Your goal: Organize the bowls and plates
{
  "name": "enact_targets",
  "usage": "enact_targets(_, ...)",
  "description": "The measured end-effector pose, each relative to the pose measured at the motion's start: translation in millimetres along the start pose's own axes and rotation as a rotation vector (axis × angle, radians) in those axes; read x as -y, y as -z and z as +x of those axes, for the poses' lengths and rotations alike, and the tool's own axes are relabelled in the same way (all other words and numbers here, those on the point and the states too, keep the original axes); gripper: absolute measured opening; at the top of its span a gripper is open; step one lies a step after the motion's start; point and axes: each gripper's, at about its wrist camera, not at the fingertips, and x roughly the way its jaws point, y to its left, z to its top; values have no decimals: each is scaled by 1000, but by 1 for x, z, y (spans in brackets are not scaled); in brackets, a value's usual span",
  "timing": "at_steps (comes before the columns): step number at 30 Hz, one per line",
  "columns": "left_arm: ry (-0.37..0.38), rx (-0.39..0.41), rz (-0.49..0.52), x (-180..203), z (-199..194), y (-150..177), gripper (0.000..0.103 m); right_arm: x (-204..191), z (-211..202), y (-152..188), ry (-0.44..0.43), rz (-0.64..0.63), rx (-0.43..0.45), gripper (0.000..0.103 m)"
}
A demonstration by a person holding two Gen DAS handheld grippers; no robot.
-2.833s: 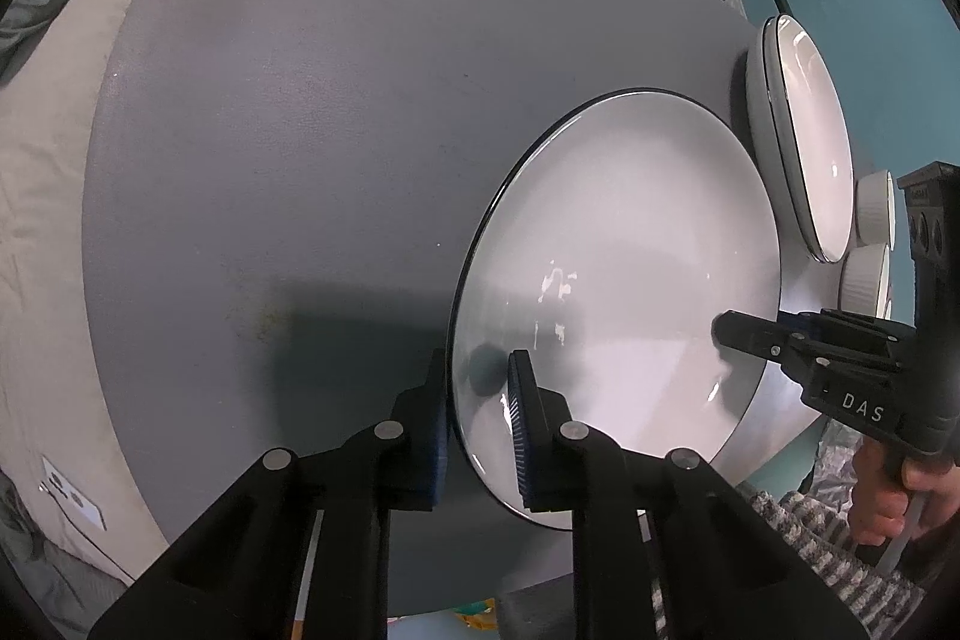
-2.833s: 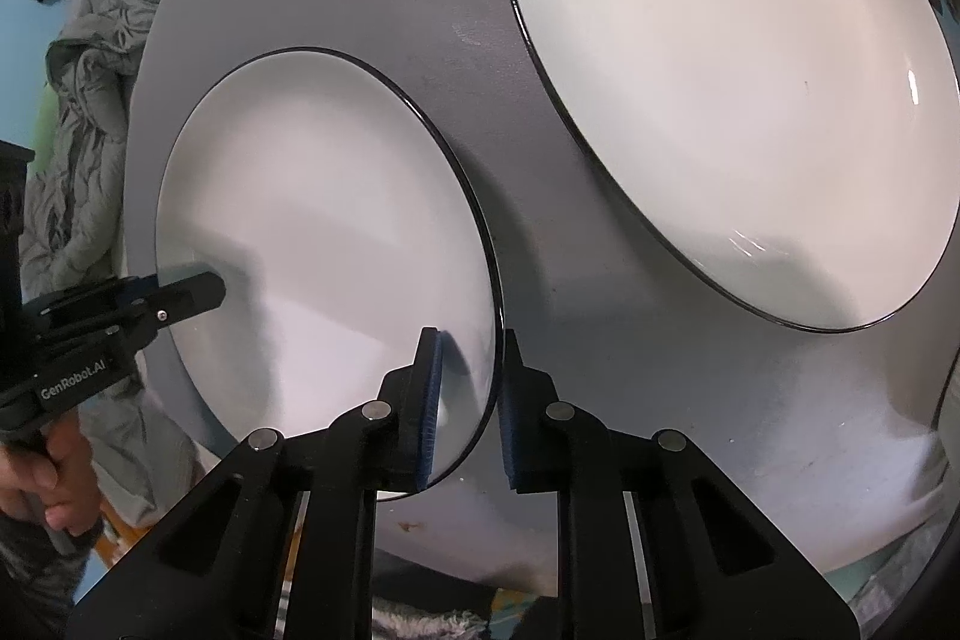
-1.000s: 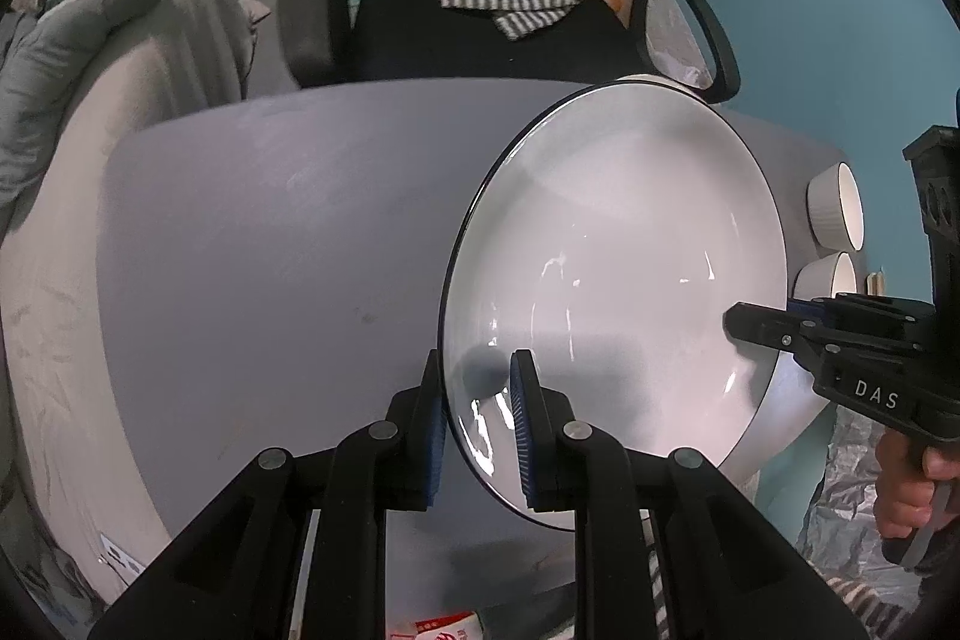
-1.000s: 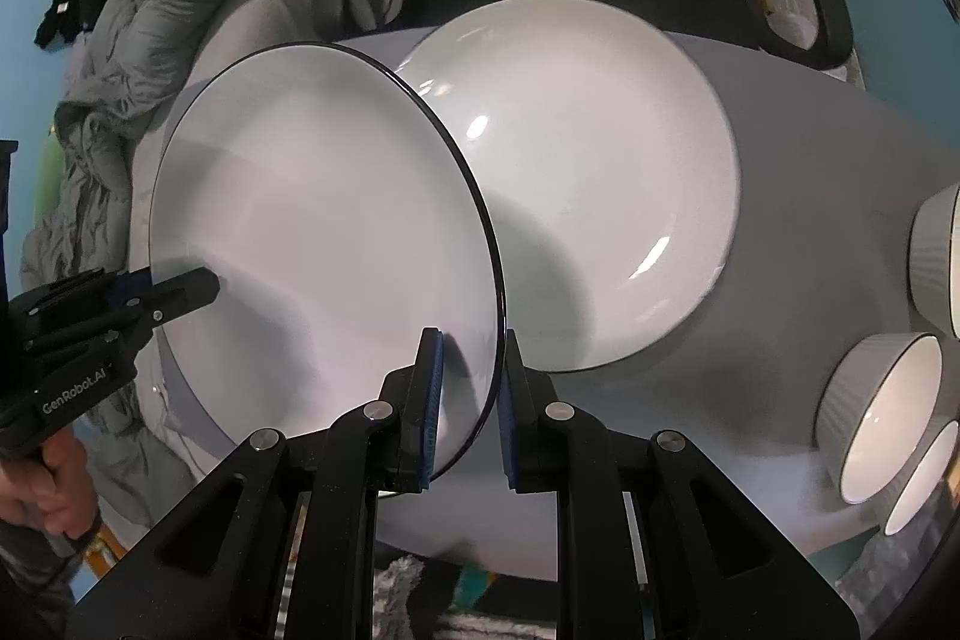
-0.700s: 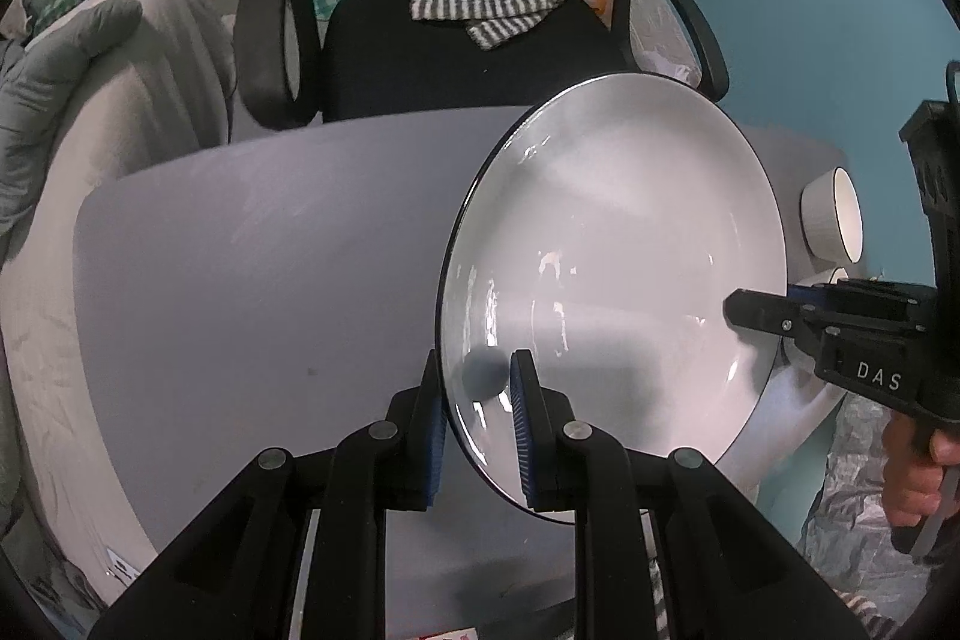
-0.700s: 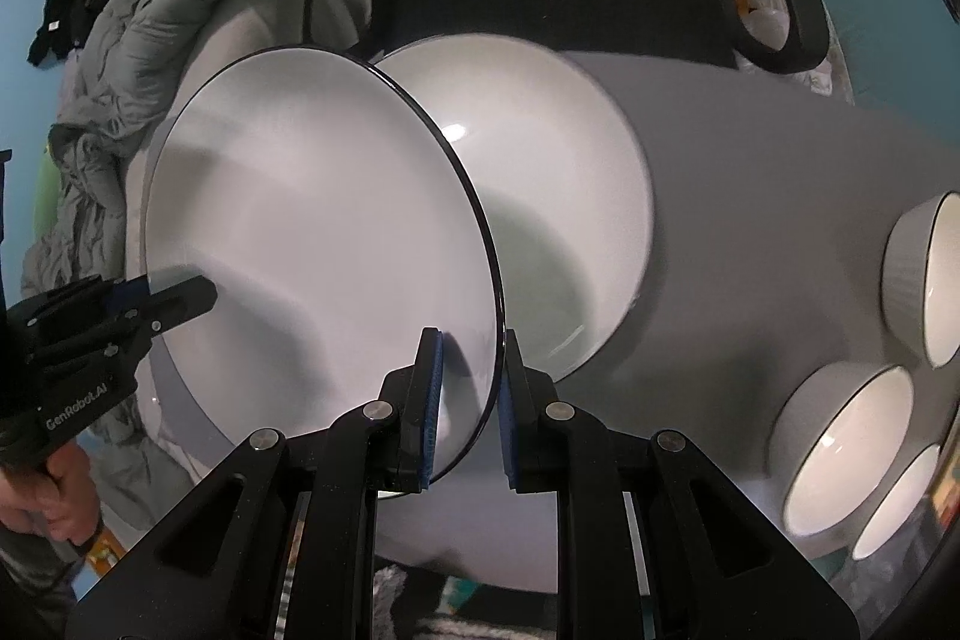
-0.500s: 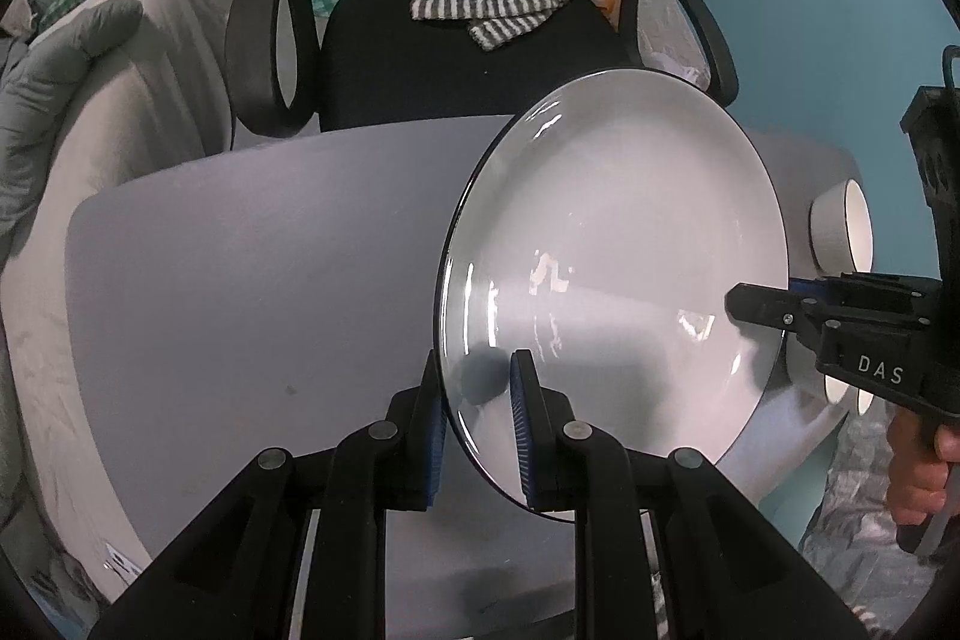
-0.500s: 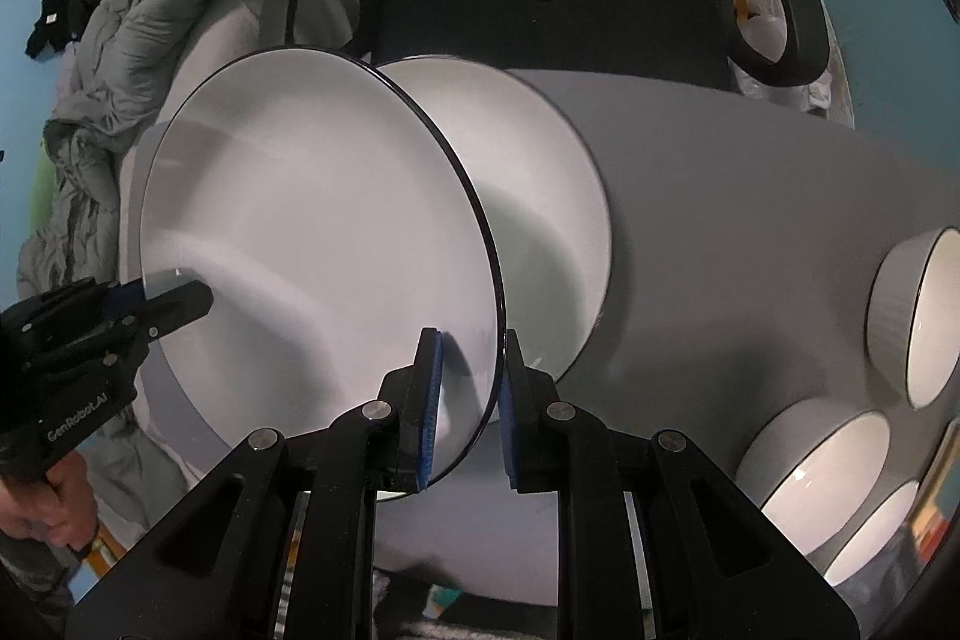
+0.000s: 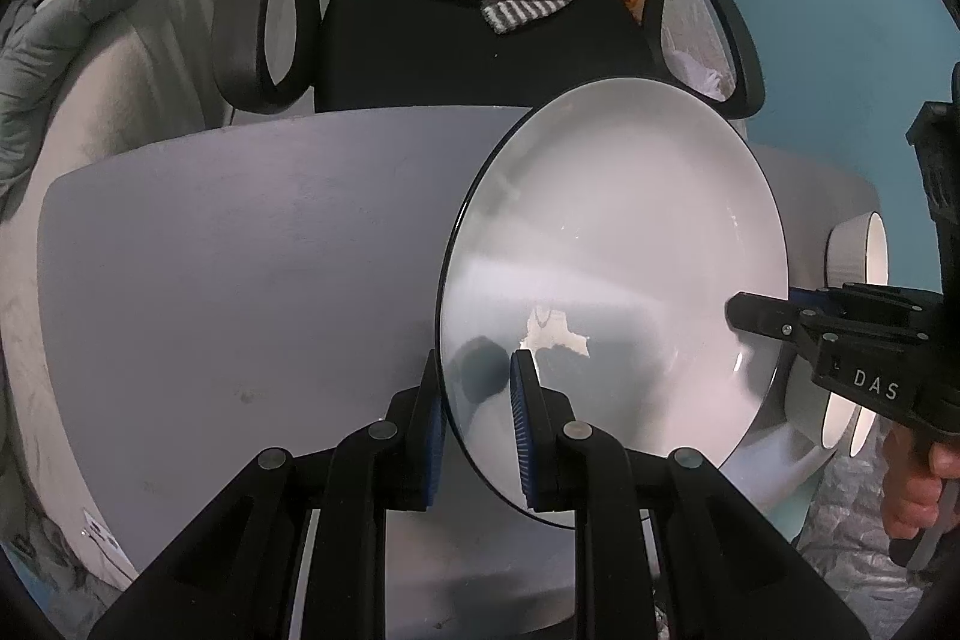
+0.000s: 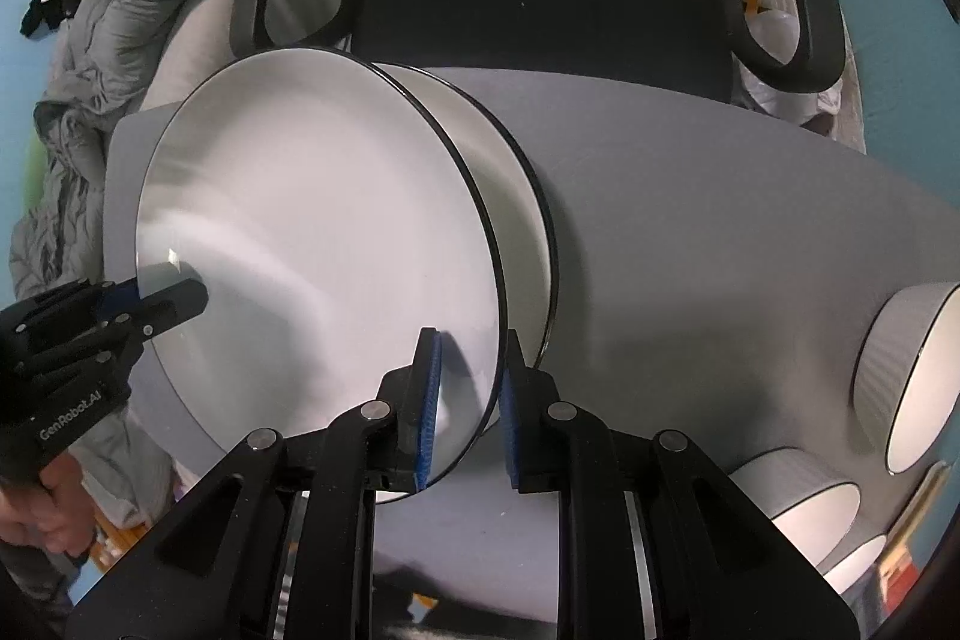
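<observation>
Left wrist view: the left gripper [image 9: 474, 421] clamps the plate [image 9: 618, 280] rim at lower centre, above the table [image 9: 240, 280]; the right gripper [image 9: 744, 316] grips its right edge.

Right wrist view: the right gripper [image 10: 468, 400] clamps the plate [image 10: 312, 250] at centre-left, over a second plate [image 10: 516, 196]; bowls [image 10: 912, 370] sit lower right.

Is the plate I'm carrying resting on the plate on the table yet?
Cannot tell. In the right wrist view the carried plate overlaps the lower plate, hiding any gap; the left wrist view hides the lower plate entirely.

Both views are shot steeply down along the fingers, super close. The same held plate [image 9: 612, 280] [image 10: 312, 244], grey table [image 9: 240, 268] [image 10: 690, 220] and black office chair [image 9: 480, 58] [image 10: 540, 10] are shared from opposite sides.
</observation>
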Motion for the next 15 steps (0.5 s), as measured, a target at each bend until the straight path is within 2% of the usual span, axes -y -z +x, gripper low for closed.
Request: enact_targets(15, -4, -25, -25, -2, 10, -6, 19, -6, 8, -10, 68, -15, -31, 21)
